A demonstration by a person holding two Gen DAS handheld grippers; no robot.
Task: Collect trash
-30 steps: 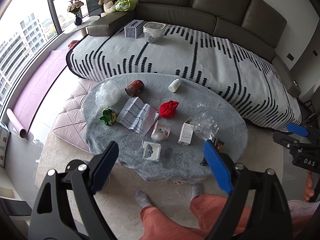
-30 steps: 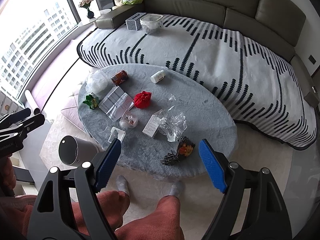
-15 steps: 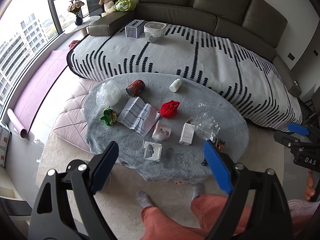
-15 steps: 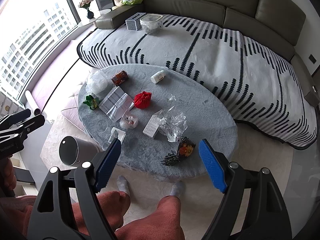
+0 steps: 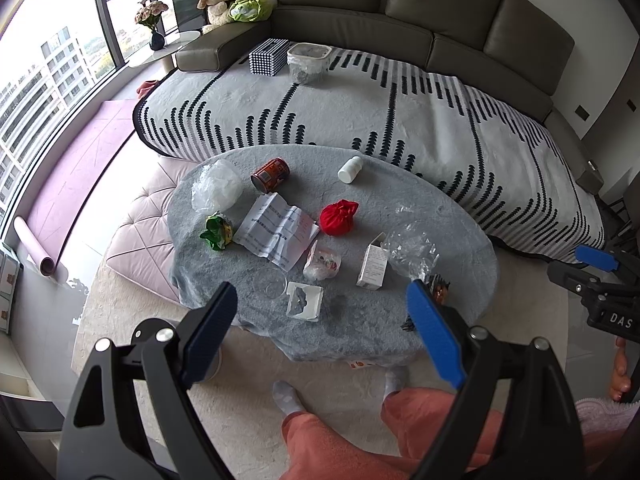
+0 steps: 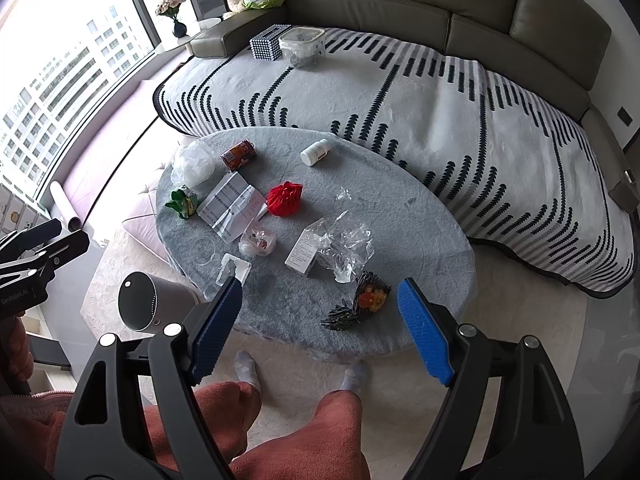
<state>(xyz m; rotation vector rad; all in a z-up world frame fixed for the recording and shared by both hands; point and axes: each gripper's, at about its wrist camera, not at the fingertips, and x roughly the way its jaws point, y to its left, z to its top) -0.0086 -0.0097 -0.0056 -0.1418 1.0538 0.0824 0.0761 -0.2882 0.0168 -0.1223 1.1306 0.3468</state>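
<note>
Nothing collected yet: can (image 5: 270,174), bottle (image 5: 350,169), red bundle (image 5: 338,217) and wrappers all lay on the table (image 5: 460,236). Left gripper (image 5: 320,330) and right gripper (image 6: 318,326) hung released, empty.

A table (image 6: 420,240) fills mid-frame with a sofa (image 6: 440,8) behind it along the top. On the table, upper left, a can (image 6: 239,154) lies right of a bag (image 6: 192,166), with a bottle (image 6: 315,152) further right; below them a wrapper (image 6: 182,202), a paper (image 6: 232,206) and a bundle (image 6: 284,198) run left to right. Lower down, a box (image 6: 305,254) touches crumpled plastic (image 6: 346,246) on its right, and a bin (image 6: 140,306) stands on the floor at the table's lower left
</note>
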